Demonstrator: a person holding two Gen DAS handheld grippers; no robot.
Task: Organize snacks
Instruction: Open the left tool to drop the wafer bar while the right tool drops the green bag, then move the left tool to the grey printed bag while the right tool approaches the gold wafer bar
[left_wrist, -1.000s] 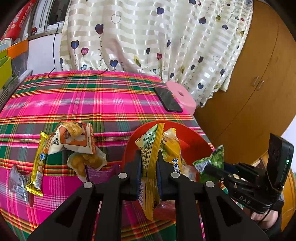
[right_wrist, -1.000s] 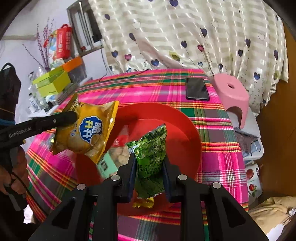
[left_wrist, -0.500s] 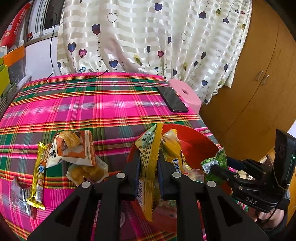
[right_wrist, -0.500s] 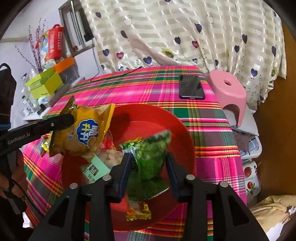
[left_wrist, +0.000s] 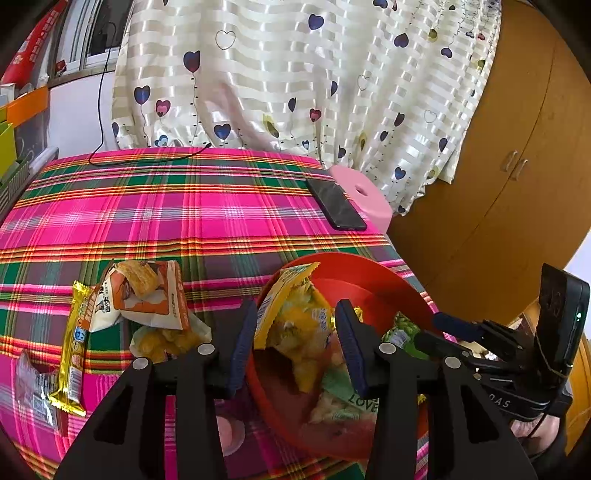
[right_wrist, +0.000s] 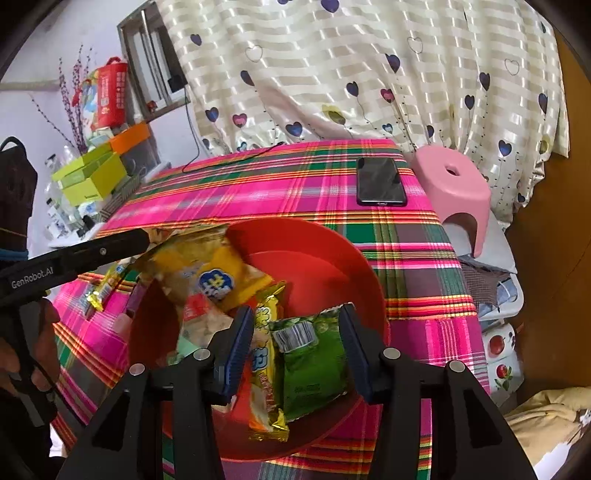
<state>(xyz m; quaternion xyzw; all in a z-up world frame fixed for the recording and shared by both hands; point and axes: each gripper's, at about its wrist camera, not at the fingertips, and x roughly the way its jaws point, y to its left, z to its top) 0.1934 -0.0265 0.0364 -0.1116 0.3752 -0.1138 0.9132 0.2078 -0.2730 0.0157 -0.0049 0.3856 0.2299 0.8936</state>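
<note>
Red plastic, the bowl (right_wrist: 354, 266) sits at the near edge of the plaid tabletop (left_wrist: 166, 221) and holds several snack packs. The left hand-held gripper (left_wrist: 293, 332) is spreading its jaws, and the yellow bag (left_wrist: 295, 317) between them lies in the bowl, pads clear of it. The right hand-held gripper (right_wrist: 295, 341) is also widening, and the green pack (right_wrist: 314, 362) rests in the bowl between its jaws. More snacks (left_wrist: 144, 295) lie left of the bowl; a phone (right_wrist: 380, 181) lies farther back.

Glossy plastic red bowl (right_wrist: 369, 273), shiny foil-like green packet (right_wrist: 314, 365), woven plaid tablecloth (left_wrist: 184, 221), satiny curtain (left_wrist: 295, 74).
</note>
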